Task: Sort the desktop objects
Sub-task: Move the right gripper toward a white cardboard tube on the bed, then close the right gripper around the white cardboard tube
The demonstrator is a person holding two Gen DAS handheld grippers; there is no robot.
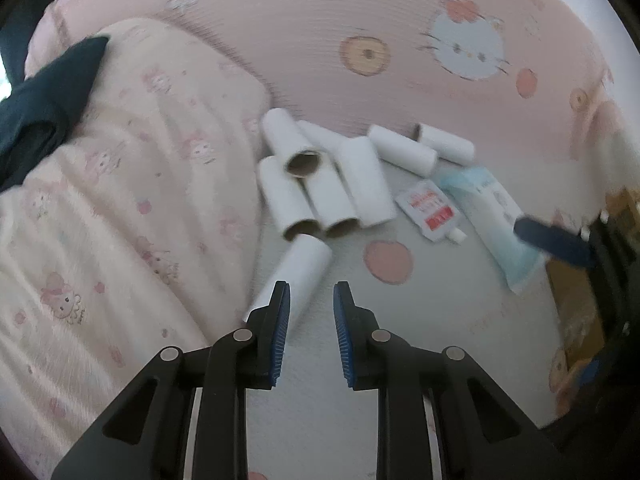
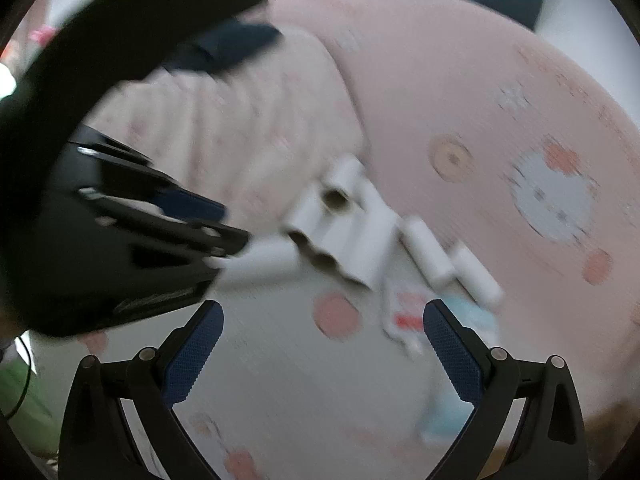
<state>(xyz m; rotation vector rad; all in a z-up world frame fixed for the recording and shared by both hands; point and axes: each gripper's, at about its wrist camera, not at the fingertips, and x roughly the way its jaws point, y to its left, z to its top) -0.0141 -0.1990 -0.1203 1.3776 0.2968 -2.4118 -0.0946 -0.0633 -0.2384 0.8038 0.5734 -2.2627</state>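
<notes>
I'm mid-sort here, with the pile of cardboard tubes (image 1: pixel 320 184) lying on the cartoon-print bed cover (image 1: pixel 400 52), a pillow (image 1: pixel 120 200) just beside them. One loose cardboard tube (image 1: pixel 298 272) sits apart from the pile, nearest me, and that looks like my pick. My left tool (image 1: pixel 311 292) hovers right at its near end, jaws narrowly parted and empty; the left finger overlaps the tube in the view, and I cannot tell whether it touches. Nothing sits between the pads.

Over on the other side, my right tool (image 2: pixel 323 312) is spread as wide as it goes, holding nothing, hanging above the red-and-white sachet (image 1: pixel 430 210) and the pale blue tube of cream (image 1: pixel 492 224), both lying just beside the cardboard pile. The right view is blurred, so fine contact is beyond me there.

Next move, as I judge it: widen the left jaws, since they look too narrow for the roll, straddle it across its width, then close. The right needs to drop onto one item only, sachet or cream.
</notes>
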